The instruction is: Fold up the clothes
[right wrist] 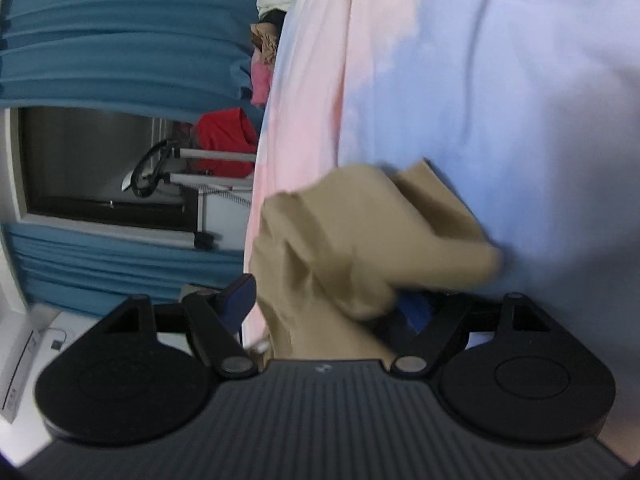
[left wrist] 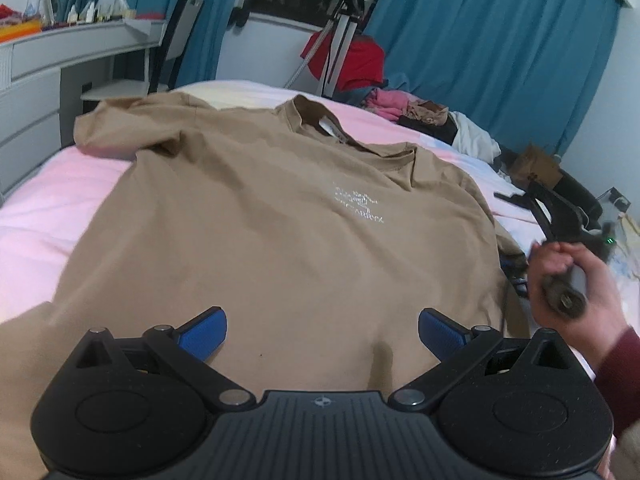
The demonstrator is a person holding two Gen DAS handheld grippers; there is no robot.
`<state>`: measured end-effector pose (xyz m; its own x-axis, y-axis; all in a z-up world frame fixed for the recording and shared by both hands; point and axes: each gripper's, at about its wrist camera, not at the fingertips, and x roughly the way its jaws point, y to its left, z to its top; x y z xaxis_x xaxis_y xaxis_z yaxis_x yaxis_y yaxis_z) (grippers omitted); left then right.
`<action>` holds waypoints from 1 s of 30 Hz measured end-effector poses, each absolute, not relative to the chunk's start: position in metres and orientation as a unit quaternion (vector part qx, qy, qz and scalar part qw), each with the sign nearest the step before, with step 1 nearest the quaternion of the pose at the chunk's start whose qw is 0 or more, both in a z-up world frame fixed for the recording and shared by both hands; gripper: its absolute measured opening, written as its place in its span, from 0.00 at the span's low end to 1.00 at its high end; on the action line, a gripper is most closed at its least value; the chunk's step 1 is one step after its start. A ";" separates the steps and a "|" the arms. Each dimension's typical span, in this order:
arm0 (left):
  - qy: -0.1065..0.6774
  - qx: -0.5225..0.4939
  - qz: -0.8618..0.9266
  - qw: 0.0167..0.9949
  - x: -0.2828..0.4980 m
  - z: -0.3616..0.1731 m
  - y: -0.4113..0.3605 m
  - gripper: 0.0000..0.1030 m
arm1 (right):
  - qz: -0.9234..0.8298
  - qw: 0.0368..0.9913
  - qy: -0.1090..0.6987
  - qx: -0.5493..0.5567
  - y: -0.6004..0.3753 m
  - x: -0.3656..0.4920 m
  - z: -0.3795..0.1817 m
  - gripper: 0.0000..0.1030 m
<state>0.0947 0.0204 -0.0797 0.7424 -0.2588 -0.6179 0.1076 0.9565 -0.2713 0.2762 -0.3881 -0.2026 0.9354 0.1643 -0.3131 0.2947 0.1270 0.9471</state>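
A tan T-shirt [left wrist: 260, 216] with a small white chest print lies spread face up on the pink and blue bed sheet [left wrist: 52, 200], collar at the far side. My left gripper [left wrist: 322, 330] is open and empty, just above the shirt's lower part. The right gripper, held in a hand [left wrist: 576, 280], is at the shirt's right edge. In the right wrist view the camera is rolled sideways. A bunched tan sleeve [right wrist: 360, 240] lies between the right gripper's [right wrist: 332, 300] wide-apart blue fingers; whether they grip it I cannot tell.
A pile of clothes [left wrist: 420, 112] lies at the bed's far right corner. A white dresser [left wrist: 48, 72] stands on the left, with a chair [left wrist: 176, 40] next to it. Teal curtains [left wrist: 500, 40] and a stand with a red garment [left wrist: 352, 56] are behind the bed.
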 end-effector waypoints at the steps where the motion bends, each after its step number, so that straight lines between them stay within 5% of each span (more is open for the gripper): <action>1: 0.348 -0.110 -0.098 0.926 0.096 -0.082 0.020 1.00 | -0.051 0.729 0.167 0.662 -0.389 0.281 -0.203 0.78; 3: 0.350 -0.109 -0.096 0.925 0.099 -0.085 0.018 1.00 | -0.056 0.739 0.152 0.654 -0.394 0.287 -0.202 0.77; 6: 0.353 -0.107 -0.094 0.925 0.102 -0.089 0.016 1.00 | -0.064 0.764 0.131 0.629 -0.402 0.294 -0.196 0.54; 8: 0.355 -0.106 -0.092 0.924 0.105 -0.092 0.015 1.00 | -0.080 0.781 0.115 0.608 -0.410 0.290 -0.193 0.25; 12: 0.347 -0.095 -0.090 0.929 0.104 -0.092 0.012 1.00 | -0.092 0.797 0.092 0.590 -0.428 0.285 -0.187 0.11; 22: 0.337 -0.097 -0.094 0.932 0.099 -0.086 0.014 1.00 | -0.152 0.858 0.058 0.487 -0.458 0.270 -0.144 0.10; 27: 0.333 -0.099 -0.096 0.933 0.098 -0.083 0.017 1.00 | -0.189 0.834 0.106 0.508 -0.472 0.276 -0.157 0.15; 30: 0.333 -0.103 -0.098 0.932 0.098 -0.082 0.017 1.00 | -0.187 0.820 0.125 0.527 -0.477 0.272 -0.165 0.53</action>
<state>0.0982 0.0174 -0.0822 0.7592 -0.2519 -0.6001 0.1151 0.9595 -0.2572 0.2716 -0.4767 -0.1646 0.8991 -0.1738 -0.4018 0.4377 0.3754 0.8170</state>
